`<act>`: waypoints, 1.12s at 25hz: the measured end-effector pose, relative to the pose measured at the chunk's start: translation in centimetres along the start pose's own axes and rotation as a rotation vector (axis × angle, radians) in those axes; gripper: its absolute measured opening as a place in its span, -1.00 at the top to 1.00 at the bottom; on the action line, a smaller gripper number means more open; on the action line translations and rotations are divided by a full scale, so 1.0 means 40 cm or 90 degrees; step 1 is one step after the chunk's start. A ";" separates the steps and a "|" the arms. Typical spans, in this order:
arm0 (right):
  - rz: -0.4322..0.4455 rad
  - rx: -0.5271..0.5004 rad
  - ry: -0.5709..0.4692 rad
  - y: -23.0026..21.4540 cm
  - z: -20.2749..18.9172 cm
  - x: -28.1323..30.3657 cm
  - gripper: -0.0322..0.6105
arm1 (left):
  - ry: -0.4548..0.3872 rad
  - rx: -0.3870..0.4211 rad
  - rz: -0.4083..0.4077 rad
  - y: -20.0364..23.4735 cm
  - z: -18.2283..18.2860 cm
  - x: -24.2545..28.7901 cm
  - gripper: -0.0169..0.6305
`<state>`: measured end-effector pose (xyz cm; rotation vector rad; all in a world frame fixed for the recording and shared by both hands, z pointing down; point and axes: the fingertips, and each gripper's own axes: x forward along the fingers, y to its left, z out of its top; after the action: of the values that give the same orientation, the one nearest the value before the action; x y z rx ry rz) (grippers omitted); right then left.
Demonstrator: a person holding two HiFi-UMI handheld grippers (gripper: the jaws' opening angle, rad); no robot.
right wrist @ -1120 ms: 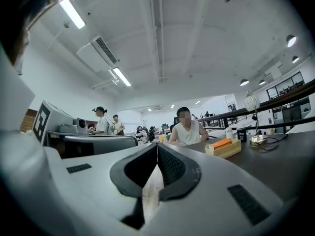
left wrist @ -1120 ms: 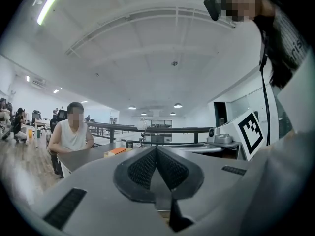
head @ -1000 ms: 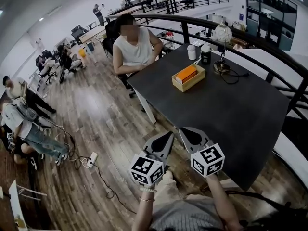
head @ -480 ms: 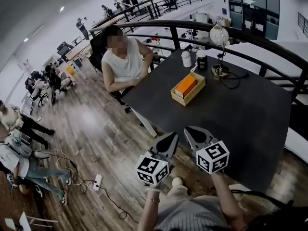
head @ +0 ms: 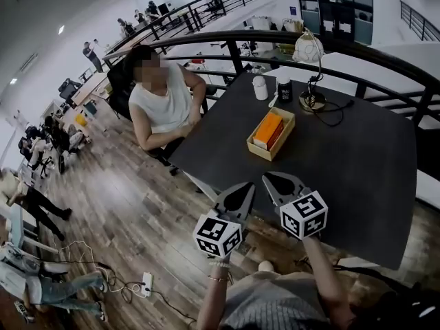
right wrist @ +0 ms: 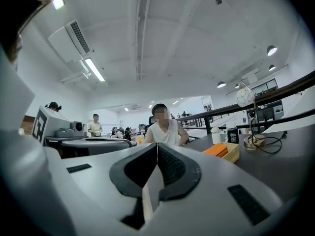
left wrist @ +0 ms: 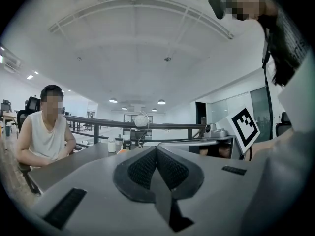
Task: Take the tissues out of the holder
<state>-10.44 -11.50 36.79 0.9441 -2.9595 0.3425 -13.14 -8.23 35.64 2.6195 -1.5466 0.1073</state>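
Both our left gripper [head: 242, 192] and right gripper [head: 273, 183] have their jaws pressed together with nothing between them. The holder [head: 286, 136] sits on the table [head: 357, 177] well ahead of both tips, nearer the right gripper's line, and the orange tissues [head: 268, 129] lie inside it. We judge the pack light, soft and probably slick-wrapped, so we should pinch its raised top edge. The holder may lift too, so we should brace its wall.
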 end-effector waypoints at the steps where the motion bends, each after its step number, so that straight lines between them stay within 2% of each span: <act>1: -0.006 0.000 0.000 -0.002 -0.003 0.012 0.86 | 0.001 0.001 -0.007 0.012 -0.003 0.002 0.92; 7: -0.026 -0.013 0.011 -0.005 -0.015 0.060 0.86 | 0.007 -0.002 -0.028 0.084 -0.021 0.018 0.92; 15: -0.034 -0.031 0.068 -0.051 -0.039 0.083 0.86 | 0.006 -0.039 -0.040 0.104 -0.037 0.050 0.92; 28: -0.003 0.017 0.121 -0.143 -0.071 0.156 0.86 | 0.042 -0.073 -0.021 0.160 -0.057 0.138 0.92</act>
<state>-12.40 -18.98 41.22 0.8686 -2.7871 0.4460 -16.09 -15.84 38.82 2.5253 -1.4443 0.0986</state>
